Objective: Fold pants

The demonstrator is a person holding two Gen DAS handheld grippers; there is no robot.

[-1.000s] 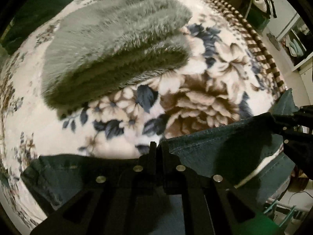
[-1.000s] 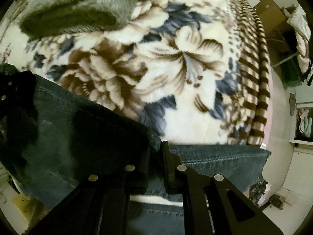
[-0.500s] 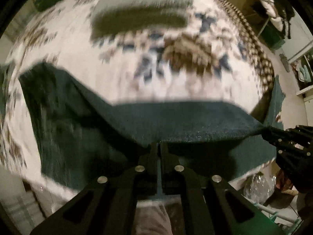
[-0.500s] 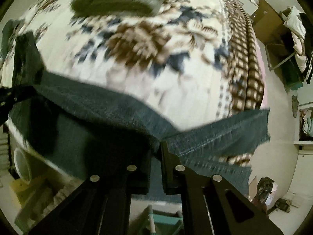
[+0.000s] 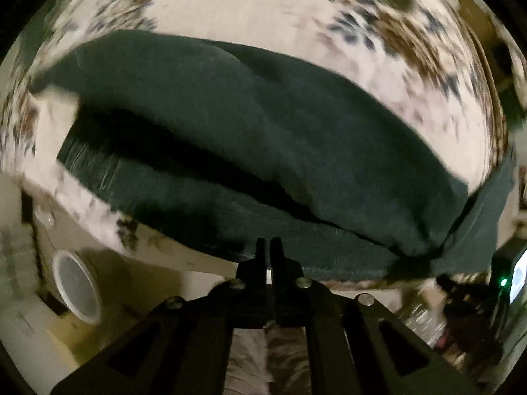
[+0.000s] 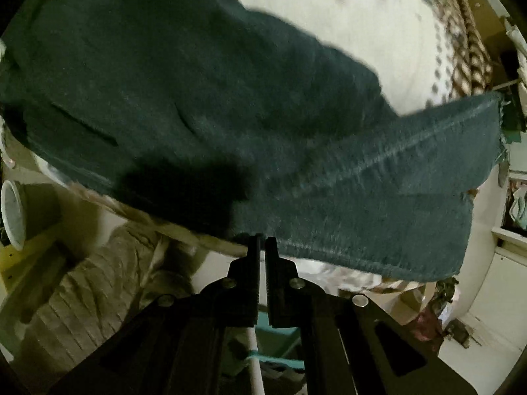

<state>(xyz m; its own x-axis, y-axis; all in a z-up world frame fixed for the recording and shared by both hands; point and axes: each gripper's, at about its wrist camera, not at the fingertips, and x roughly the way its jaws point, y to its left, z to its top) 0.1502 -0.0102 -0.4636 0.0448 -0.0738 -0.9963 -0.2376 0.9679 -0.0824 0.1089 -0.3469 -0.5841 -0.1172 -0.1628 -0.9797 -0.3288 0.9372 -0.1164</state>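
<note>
The dark denim pants [image 5: 263,138] lie folded over on the floral blanket [image 5: 230,10], with their near edge hanging over the bed's front edge. In the right wrist view the pants [image 6: 230,105] fill most of the frame, with a leg end [image 6: 454,151] sticking out to the right. My left gripper [image 5: 269,247] is shut and empty, its tips just below the pants' near edge. My right gripper [image 6: 262,247] is shut with a thin slit and empty, just below the hem. Both views are blurred.
The blanket's striped border [image 6: 467,62] runs down the bed's right side. A white cup-like round thing [image 5: 77,291] sits below the bed edge at left, also in the right wrist view [image 6: 11,214]. A knitted beige cloth [image 6: 89,296] lies below. Clutter stands at right [image 5: 461,312].
Both grippers held the pants' edge and carried it back toward the bed's front. Now both have let go and pulled back below the edge. The pants lie folded.
</note>
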